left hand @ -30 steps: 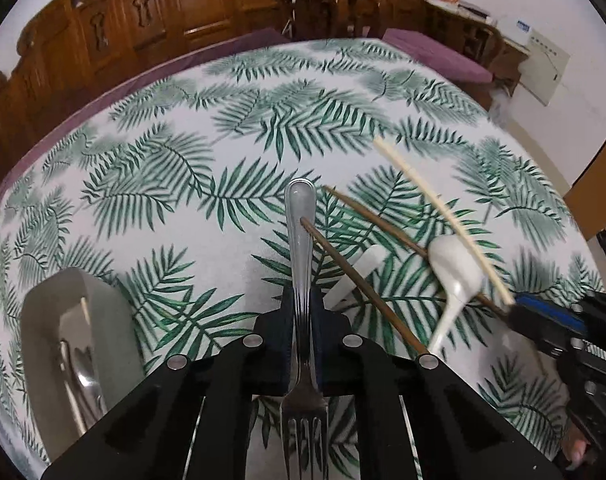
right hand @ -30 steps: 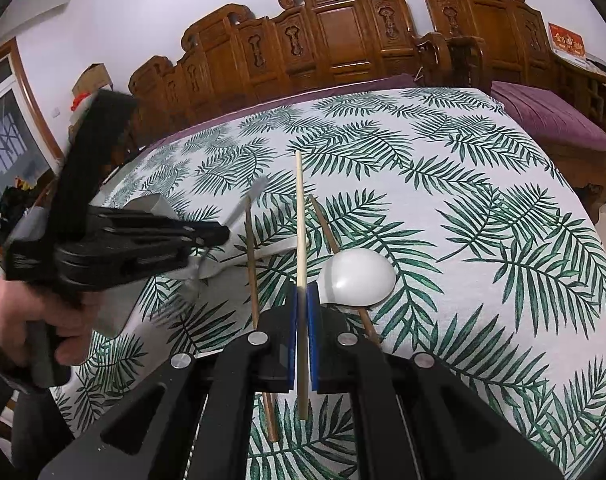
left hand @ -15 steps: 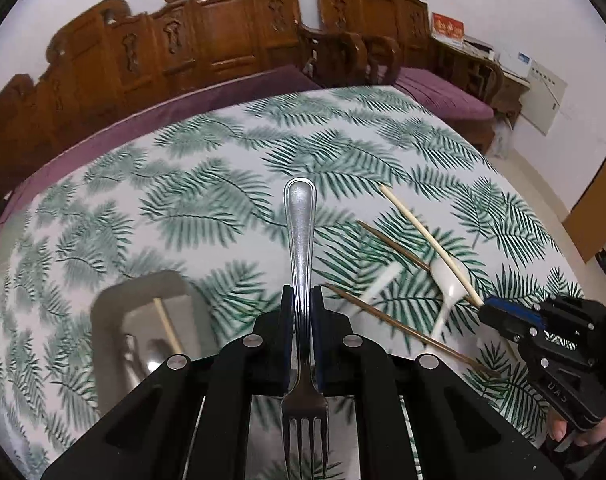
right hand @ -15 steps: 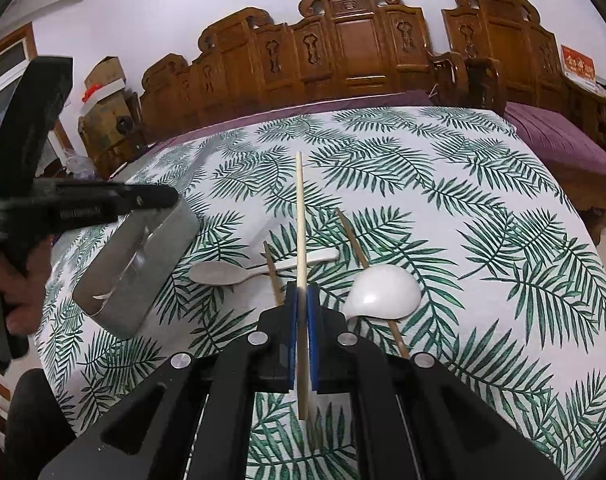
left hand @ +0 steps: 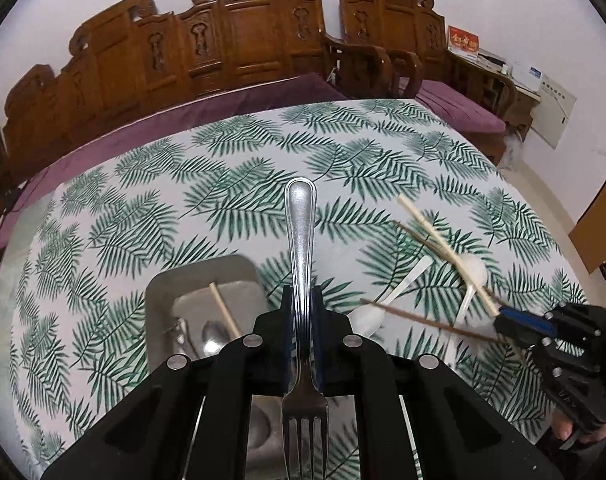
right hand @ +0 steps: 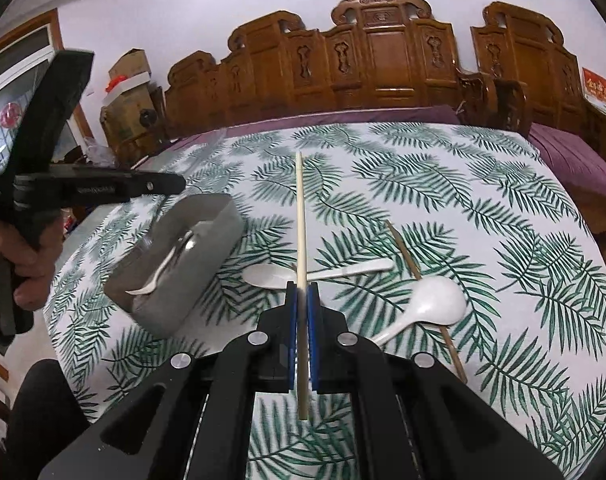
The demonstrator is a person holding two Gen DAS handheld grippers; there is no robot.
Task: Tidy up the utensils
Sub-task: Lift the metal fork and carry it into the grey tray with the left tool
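Note:
My left gripper [left hand: 302, 300] is shut on a steel fork [left hand: 301, 236], handle pointing away, tines toward the camera, above the near right of the metal tray [left hand: 159, 288]. The tray holds a pale chopstick [left hand: 223, 312] and several utensils. My right gripper [right hand: 302, 292] is shut on a pale chopstick [right hand: 300, 216], lifted off the leaf-print table. In the left wrist view the right gripper [left hand: 507, 316] appears at the right with that chopstick [left hand: 435, 236]. On the cloth lie a white plastic spoon [right hand: 287, 274], a white ceramic spoon [right hand: 435, 304] and brown chopsticks [right hand: 407, 256]. The left gripper [right hand: 171, 184] hangs over the tray [right hand: 207, 248].
Carved wooden chairs [left hand: 239, 40] with purple cushions [left hand: 459, 108] line the far side of the table. A person's hand [right hand: 19, 264] holds the left tool at the table's left edge. Boxes [right hand: 127, 76] stand by the wall at the back left.
The left gripper has risen and moved left with the fork toward the tray. The right gripper has lifted the pale chopstick off the table.

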